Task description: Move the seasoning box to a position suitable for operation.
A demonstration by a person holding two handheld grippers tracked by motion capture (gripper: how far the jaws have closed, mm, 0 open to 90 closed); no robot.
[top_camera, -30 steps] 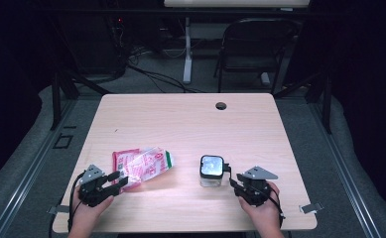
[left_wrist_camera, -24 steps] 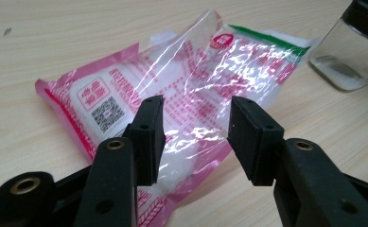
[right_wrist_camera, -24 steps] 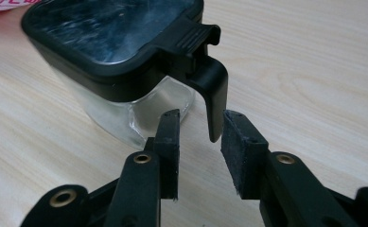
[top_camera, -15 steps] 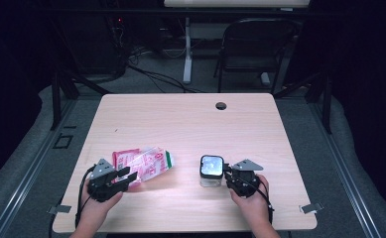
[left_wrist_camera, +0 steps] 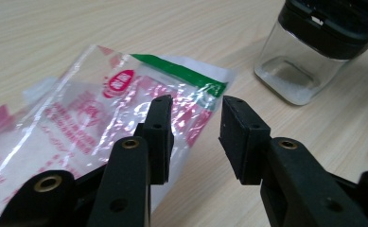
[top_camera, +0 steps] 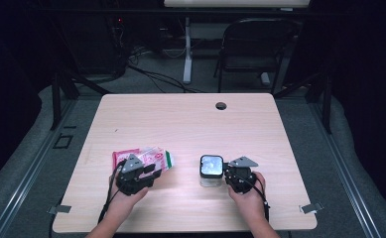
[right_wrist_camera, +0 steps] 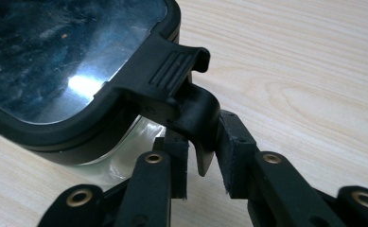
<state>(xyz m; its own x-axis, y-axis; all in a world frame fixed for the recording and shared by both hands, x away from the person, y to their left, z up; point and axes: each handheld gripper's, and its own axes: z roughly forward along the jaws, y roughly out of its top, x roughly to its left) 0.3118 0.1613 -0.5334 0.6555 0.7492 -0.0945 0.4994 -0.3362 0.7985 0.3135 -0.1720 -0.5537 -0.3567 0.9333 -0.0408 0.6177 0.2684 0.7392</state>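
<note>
Right tongs (right_wrist_camera: 201, 163) closing, clamp the jar's latch (right_wrist_camera: 191, 101) — left tongs (left_wrist_camera: 194, 135) closing, unclenched over bag (left_wrist_camera: 101, 109)

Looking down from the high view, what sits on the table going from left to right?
Left gripper over the plastic bag → clear container with a black lid → right gripper → small dark hole in the table, farther back.

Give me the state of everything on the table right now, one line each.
Plastic bag: lying flat on the table, crinkled, its green-edged end under the left gripper.
Clear container: upright, black lid on, nearly empty.
Lid latch: hanging down beside the container, between the right gripper's jaws.
Left gripper: jaws apart and just been closing, over the bag's edge.
Right gripper: jaws just been closing around the latch.
</note>
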